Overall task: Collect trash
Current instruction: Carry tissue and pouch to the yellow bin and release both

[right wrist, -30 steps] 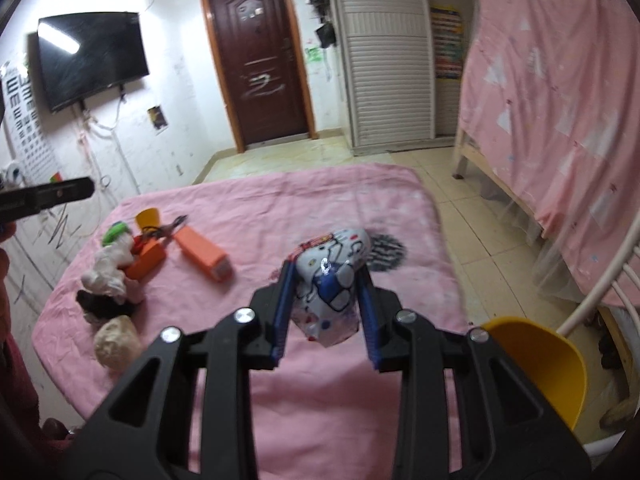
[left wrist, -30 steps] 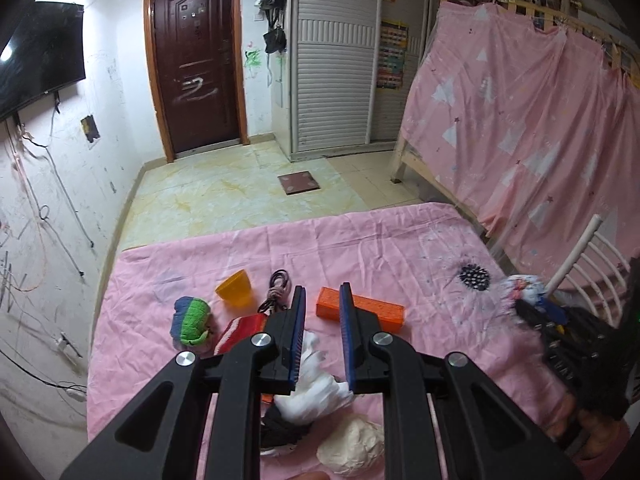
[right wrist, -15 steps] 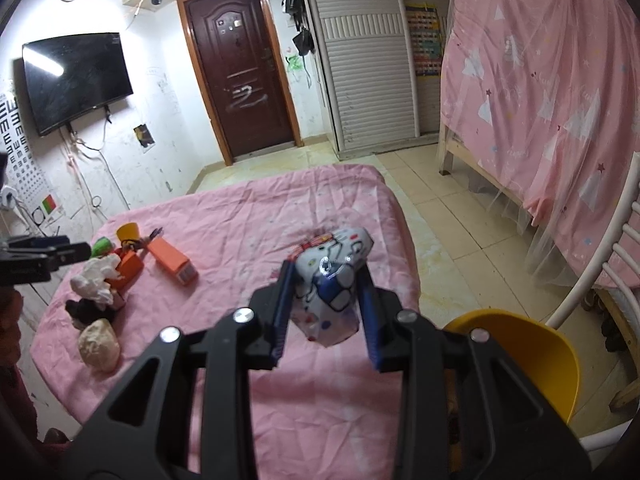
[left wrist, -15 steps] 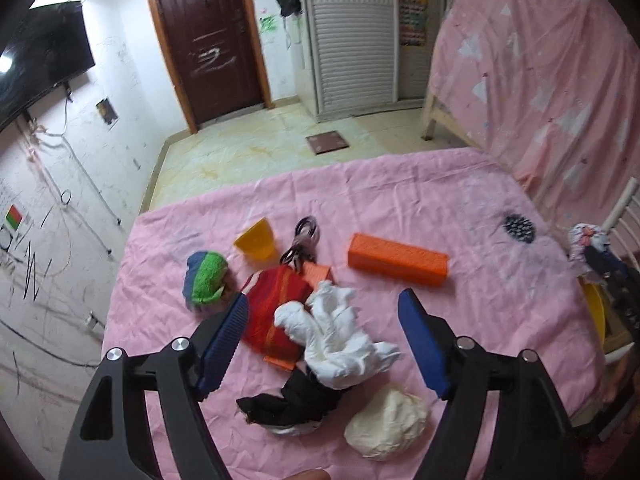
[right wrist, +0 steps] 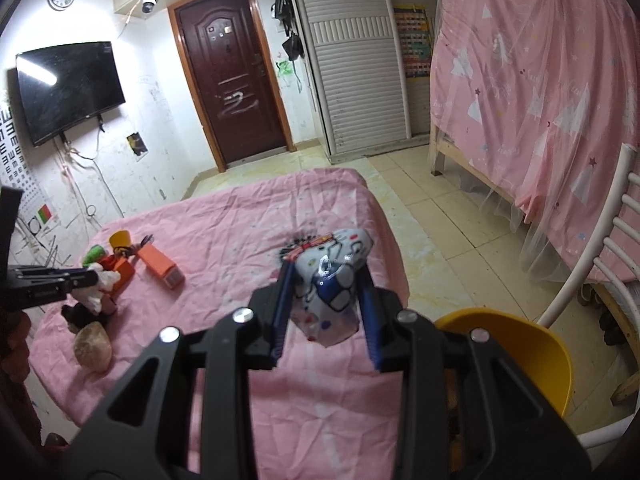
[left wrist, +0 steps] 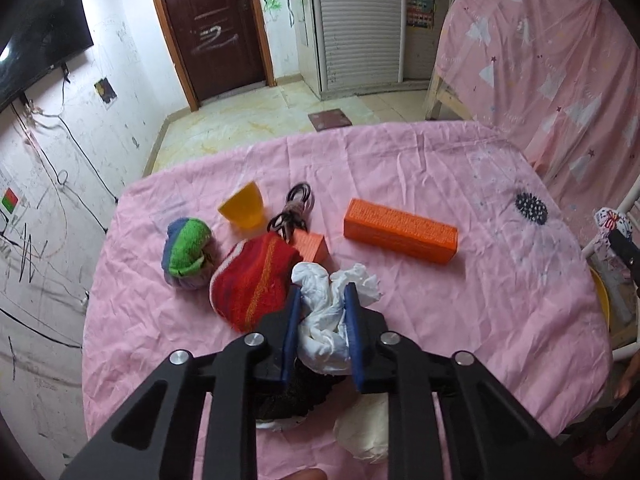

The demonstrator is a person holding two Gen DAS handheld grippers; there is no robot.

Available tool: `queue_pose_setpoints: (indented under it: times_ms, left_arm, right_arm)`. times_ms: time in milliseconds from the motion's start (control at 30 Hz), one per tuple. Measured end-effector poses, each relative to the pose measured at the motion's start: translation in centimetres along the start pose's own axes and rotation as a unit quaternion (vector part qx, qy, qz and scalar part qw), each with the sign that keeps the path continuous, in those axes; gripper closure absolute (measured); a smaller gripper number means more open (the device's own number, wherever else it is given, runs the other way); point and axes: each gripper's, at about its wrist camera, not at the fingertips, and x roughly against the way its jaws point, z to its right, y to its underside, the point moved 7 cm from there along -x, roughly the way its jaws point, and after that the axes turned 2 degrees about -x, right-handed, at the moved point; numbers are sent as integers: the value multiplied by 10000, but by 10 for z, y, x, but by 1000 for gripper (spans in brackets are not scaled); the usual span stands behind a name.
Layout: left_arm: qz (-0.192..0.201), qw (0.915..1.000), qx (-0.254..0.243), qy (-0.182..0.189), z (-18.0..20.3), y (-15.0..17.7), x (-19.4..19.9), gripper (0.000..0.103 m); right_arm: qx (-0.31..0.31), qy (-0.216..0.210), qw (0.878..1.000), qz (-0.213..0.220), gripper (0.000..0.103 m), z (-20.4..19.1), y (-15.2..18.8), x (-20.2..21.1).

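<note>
On the pink-covered table [left wrist: 440, 160] lies a heap of items. My left gripper [left wrist: 323, 296] points down into it, jaws closing, pads pressing on a crumpled white paper [left wrist: 320, 344]. Under the paper lies something black [left wrist: 292, 396], and a cream wad [left wrist: 364, 432] lies near the front edge. In the right wrist view my right gripper [right wrist: 325, 276] is shut on a printed plastic bag [right wrist: 328, 312], held above the table's right edge beside a yellow bin [right wrist: 508, 344]. The left gripper [right wrist: 80, 280] shows there at the far left over the heap.
Around the paper lie a red striped cloth [left wrist: 252, 280], a green-blue cloth ball [left wrist: 186, 252], a yellow cup [left wrist: 243, 209], a black cable [left wrist: 294, 212], a small orange box [left wrist: 310, 245] and a long orange box [left wrist: 400, 230]. A white chair [right wrist: 600, 248] stands right of the bin.
My left gripper opened wide, sank over the heap and closed on the white paper. My right gripper carried the printed bag rightward, bringing the yellow bin more into view.
</note>
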Motion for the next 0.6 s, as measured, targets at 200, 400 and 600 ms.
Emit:
queue_pose_setpoints:
  times_ms: [200,400,600]
  left_arm:
    - [259,9996,10,99,8,-16,17,90]
    - [574,9973,-304,337,45,-35,40,90]
    - [697,9921,-677,789,99,-50,55,90]
  right_arm:
    - [-144,141,9997,105,73,20,-1,9]
    - [-385,431,9979,292,73,55,-6,29]
    - [-633,726,9943,464,72,90,-7,50]
